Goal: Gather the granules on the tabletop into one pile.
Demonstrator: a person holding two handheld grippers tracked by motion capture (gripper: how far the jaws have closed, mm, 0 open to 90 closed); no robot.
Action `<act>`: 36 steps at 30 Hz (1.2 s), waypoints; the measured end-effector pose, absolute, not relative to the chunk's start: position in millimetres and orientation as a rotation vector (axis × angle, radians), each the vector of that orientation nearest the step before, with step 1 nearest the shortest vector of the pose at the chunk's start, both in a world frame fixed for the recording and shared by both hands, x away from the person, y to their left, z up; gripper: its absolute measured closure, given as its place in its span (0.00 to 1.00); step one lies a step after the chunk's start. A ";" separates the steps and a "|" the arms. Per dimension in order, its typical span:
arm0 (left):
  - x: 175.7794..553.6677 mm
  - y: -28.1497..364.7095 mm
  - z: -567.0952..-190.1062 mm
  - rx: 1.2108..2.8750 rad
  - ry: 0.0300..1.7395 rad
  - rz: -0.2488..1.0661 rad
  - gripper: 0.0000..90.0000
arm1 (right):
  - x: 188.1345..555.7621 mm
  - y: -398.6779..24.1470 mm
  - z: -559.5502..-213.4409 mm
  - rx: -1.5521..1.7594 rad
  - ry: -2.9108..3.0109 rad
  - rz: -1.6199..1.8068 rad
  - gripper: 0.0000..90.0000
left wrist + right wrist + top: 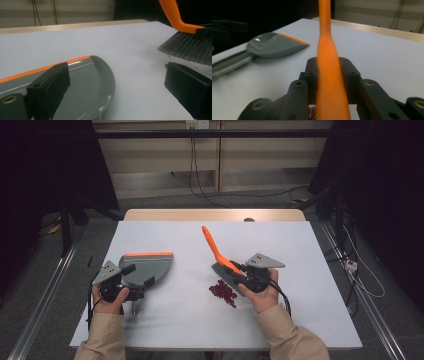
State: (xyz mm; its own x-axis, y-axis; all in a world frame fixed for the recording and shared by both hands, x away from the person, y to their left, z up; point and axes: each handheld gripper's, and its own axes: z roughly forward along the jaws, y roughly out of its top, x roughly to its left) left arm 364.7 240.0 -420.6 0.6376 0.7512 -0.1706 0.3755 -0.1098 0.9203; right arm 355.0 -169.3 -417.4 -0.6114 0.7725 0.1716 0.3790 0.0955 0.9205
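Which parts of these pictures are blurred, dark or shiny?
High view: the table is evenly lit and the surroundings are dark. Left gripper view: glare streaks lie on the grey dustpan, and the near fingers look soft. Right gripper view: the orange brush handle is blurred up close, and the background at upper left is black.

The surface (pixel 310 320) was covered by a pale grey-white sheet, and a strip of light wood (pixel 215 214) showed along its far edge. Beyond it stood a beige wall panel (pixel 160 157) with black cables (pixel 194 167) hanging down from a socket (pixel 197 124) at the top and trailing over the grey floor (pixel 240 200). Dark curtains (pixel 45 170) hung at both sides. Metal rails (pixel 42 300) ran along the floor left and right of the surface, and a white plug (pixel 351 265) lay beside the right one.
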 end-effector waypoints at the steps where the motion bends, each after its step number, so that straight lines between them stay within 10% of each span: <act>1: 364.6 240.1 -420.5 1.720 0.924 0.410 0.07 | 355.5 -169.6 -417.0 1.121 2.040 1.547 0.79; 36: 365.9 239.8 -421.8 1.726 0.927 0.406 0.07 | 336.3 -164.8 -431.9 0.436 2.517 1.740 0.79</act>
